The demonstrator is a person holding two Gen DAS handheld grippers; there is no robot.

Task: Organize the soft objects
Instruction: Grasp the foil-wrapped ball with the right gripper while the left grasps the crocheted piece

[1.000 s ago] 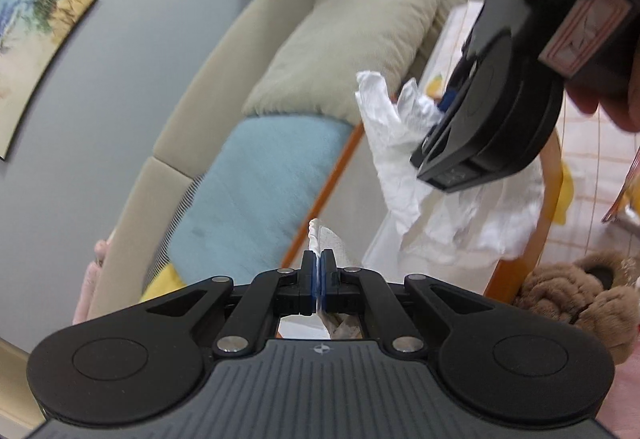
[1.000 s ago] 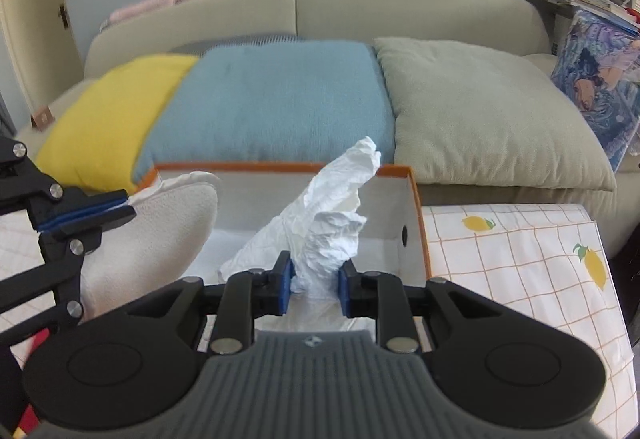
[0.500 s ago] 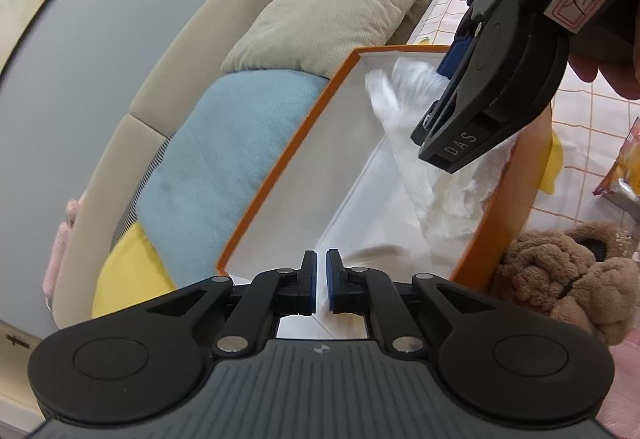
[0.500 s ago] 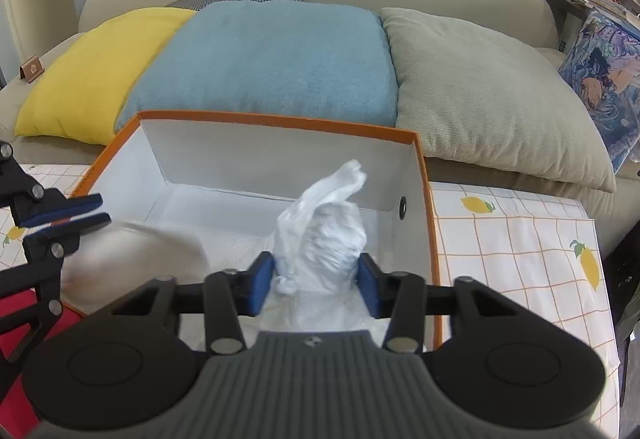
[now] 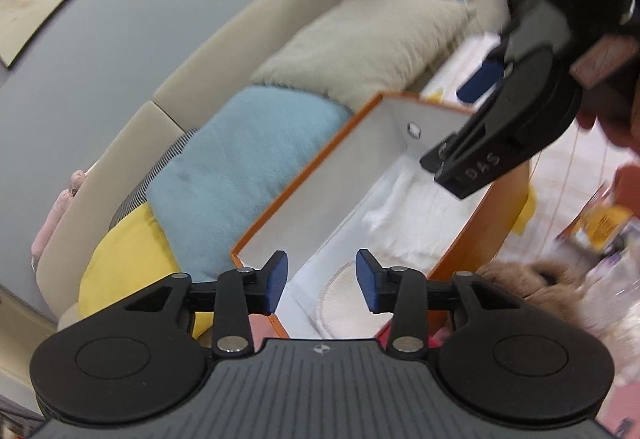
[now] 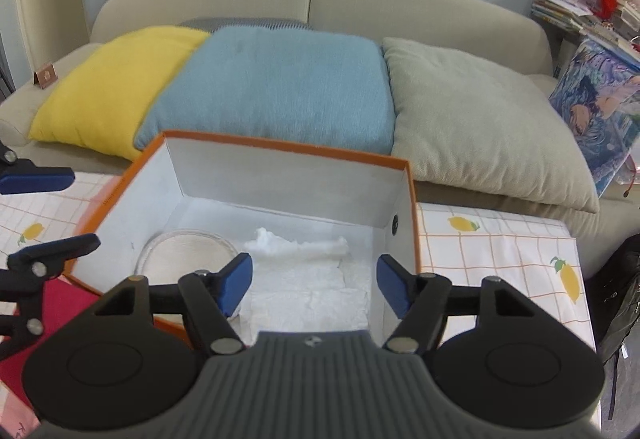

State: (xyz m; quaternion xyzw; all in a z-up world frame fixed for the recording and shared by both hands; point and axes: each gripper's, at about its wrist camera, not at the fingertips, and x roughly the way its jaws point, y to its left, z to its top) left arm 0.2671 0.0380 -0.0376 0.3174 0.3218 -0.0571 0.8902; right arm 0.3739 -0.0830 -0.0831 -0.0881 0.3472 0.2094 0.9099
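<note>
- The crumpled white cloth lies on the floor of the box, slack and creased, with one ragged ridge standing up along its far edge.
- Beside it, toward the left wall of the box, rests a round cream pad with a paler rim (its material cannot be told from here).
- The box is cardboard, orange outside and along the rim, plain white inside, with a small round eyelet in its right wall; a line of print runs along the orange left side but is too small to read.
- The right gripper hangs over the near end of the box, its blue-padded fingers spreading apart with nothing pressed between them; the cloth lies below the gap, untouched.
- The left gripper sits at the box's other end, its fingers likewise opening and clamped on nothing.
- In the left wrist view the right gripper's black body shows the raised letters "DAS" and a green light glows on its top.
- The desk wears a white cloth with an orange grid and printed lemons.
- A fluffy brown plush lies just outside the box.
- Behind, a beige sofa carries a yellow cushion, a blue cushion and a grey-green cushion, all soft and woven-looking.
</note>
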